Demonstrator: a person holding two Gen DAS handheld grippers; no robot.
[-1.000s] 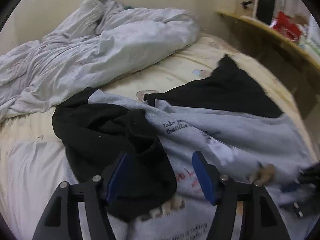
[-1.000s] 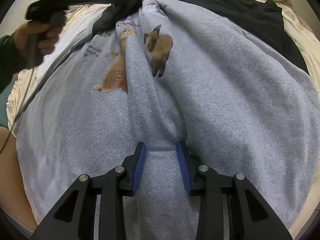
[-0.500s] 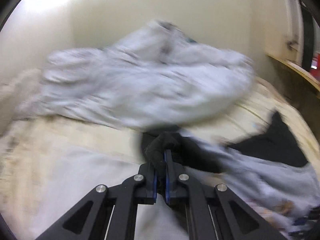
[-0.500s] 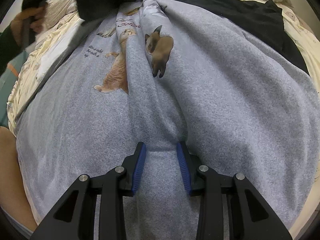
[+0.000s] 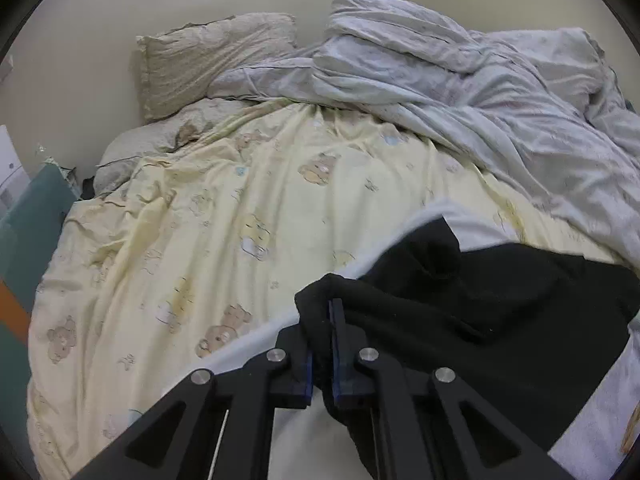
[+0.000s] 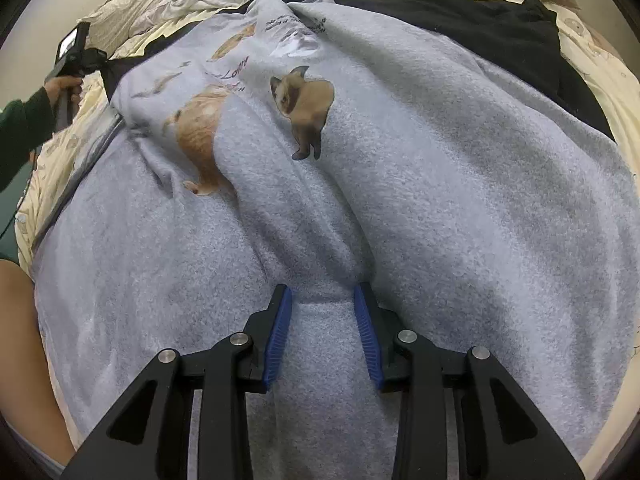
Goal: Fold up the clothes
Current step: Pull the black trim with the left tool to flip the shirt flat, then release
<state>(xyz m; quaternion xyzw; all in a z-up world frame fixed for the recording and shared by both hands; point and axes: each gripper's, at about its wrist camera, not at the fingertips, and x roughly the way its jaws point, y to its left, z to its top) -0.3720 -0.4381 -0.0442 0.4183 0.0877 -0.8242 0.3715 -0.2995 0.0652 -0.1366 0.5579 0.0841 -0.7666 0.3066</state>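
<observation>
A grey sweatshirt with cat prints and black sleeves lies spread on the bed. My right gripper pinches a raised ridge of its grey fabric near the hem, pads pressing both sides. My left gripper clamps a bunch of the black sleeve between its pads while the jaws are opening slightly. In the right wrist view the left gripper is far left, held by a hand, with the black sleeve drawn out toward it. More black fabric lies along the sweatshirt's far right side.
A yellow bear-print sheet covers the bed. A crumpled white duvet is heaped at the back right, a pillow stands against the wall. Teal furniture borders the bed's left edge. A bare leg is at lower left.
My left gripper went from open over the black sleeve to clamped on it, then swung left and rolled, pulling the sleeve out sideways. The right gripper stayed put on the grey fold.
</observation>
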